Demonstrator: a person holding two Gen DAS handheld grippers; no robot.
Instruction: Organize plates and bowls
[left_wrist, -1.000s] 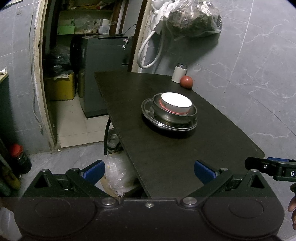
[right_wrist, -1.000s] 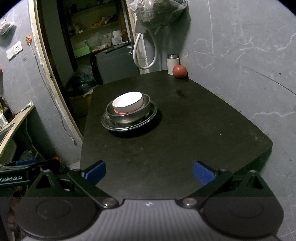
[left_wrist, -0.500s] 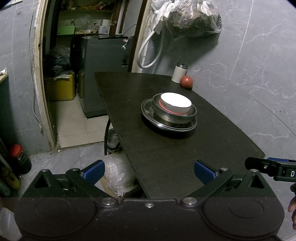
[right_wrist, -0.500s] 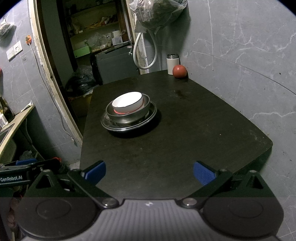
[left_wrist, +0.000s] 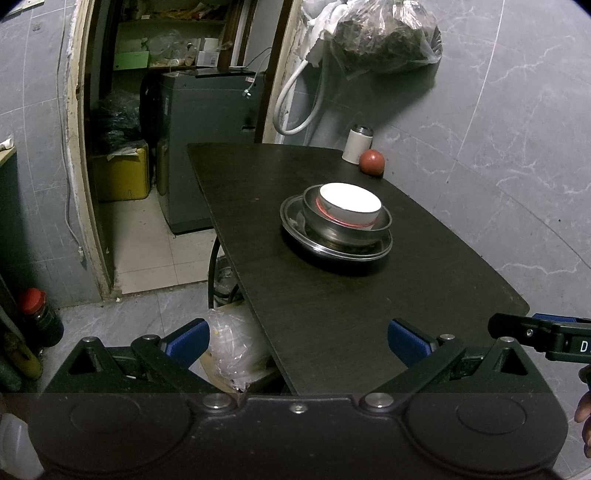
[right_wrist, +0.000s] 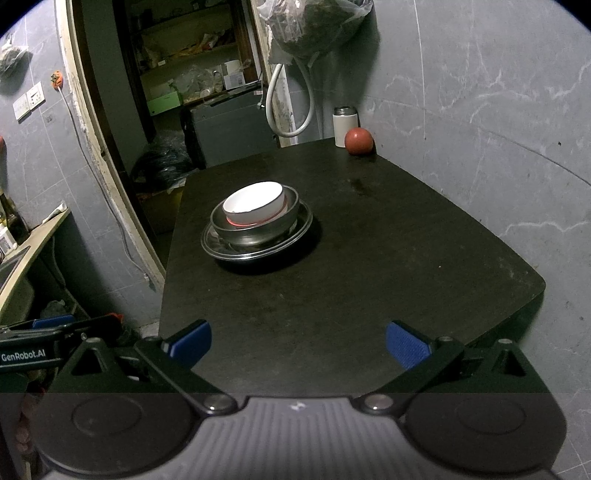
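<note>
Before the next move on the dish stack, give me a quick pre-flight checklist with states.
1. Left tongs open and holding nothing: ok.
2. Right tongs open and holding nothing: ok.
3. White ceramic bowl seated in the steel bowl, which sits on the round steel plate: ok.
4. Stack is well in from the edges of the black table: ok.
5. Red round fruit and white steel-capped canister stand at the far corner, apart from the stack: ok.
6. Whether the nested bowls are stuck together or lift freely: cannot tell.
</note>
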